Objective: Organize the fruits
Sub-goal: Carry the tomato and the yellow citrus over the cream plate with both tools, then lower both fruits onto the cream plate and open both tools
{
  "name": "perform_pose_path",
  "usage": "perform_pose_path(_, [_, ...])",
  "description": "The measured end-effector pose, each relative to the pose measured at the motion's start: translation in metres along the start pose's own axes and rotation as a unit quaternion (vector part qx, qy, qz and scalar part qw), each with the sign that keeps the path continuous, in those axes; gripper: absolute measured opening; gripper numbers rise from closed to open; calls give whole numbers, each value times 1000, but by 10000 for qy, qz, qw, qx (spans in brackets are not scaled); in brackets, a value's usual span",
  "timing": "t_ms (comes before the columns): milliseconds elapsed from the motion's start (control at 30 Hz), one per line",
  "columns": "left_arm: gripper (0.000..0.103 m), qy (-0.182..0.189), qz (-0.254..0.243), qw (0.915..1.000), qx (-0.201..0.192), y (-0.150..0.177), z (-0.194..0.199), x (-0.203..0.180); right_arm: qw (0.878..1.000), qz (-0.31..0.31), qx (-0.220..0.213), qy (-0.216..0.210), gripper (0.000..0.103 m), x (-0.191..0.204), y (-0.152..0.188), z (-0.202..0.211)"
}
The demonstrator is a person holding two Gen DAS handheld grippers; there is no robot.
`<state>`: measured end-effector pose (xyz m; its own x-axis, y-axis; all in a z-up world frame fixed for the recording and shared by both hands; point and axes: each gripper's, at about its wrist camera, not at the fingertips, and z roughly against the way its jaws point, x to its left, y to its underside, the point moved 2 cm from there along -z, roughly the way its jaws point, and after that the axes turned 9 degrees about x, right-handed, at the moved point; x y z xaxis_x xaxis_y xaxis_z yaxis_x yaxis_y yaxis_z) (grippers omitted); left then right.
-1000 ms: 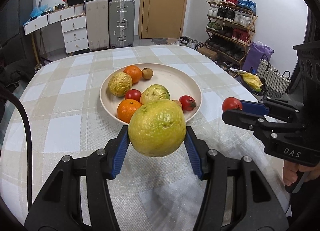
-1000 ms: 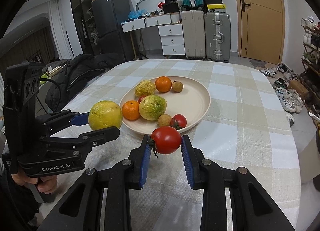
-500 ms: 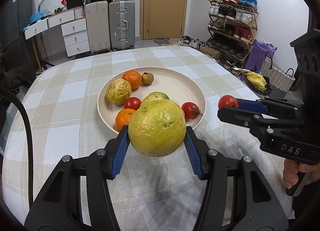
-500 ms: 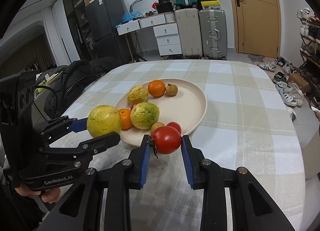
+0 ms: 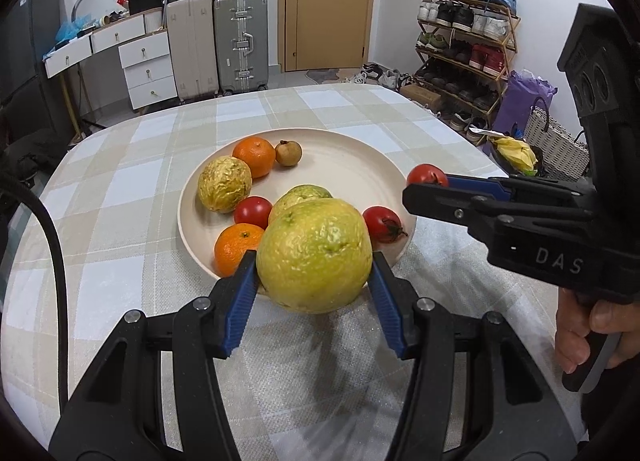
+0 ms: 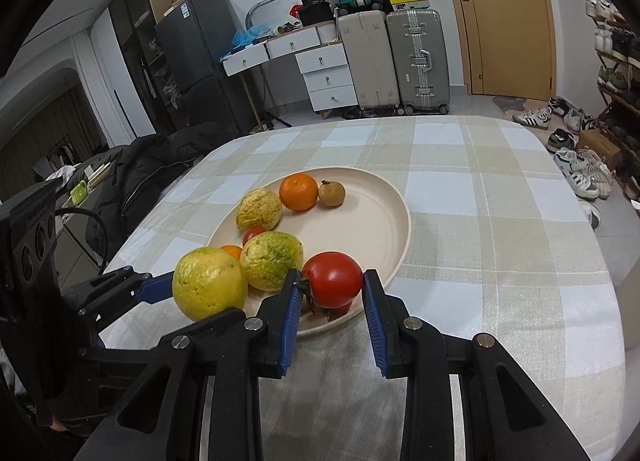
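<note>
Table (image 5: 120,189) carries the plate (image 5: 360,165) of fruit. Left gripper (image 5: 314,285) fingers clamped on big yellow-green citrus (image 5: 316,253), above plate's near rim. Right gripper (image 6: 330,301) fingers pinching tomato (image 6: 333,279), above near-right rim.

Glossy tomato (image 6: 333,280); matt plate (image 6: 394,245); woven tablecloth (image 6: 500,261).

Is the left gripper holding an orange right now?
No, the left gripper is clamped on a large yellow-green citrus fruit.
</note>
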<state>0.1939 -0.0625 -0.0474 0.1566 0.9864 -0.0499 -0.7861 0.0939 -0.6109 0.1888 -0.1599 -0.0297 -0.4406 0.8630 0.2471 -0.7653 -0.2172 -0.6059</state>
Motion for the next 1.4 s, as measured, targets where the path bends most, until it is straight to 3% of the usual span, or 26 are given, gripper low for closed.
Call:
perform_pose_path(1333, [52,-245,-100,9997,7,-15,-23,-4,9996,-84,257,126,31,-11,-14,-25])
perform_pose_path(1400, [52,-233,-88,9997,-5,-15,-22,-4,9996,-99,267,93,40,-10,-15,-25])
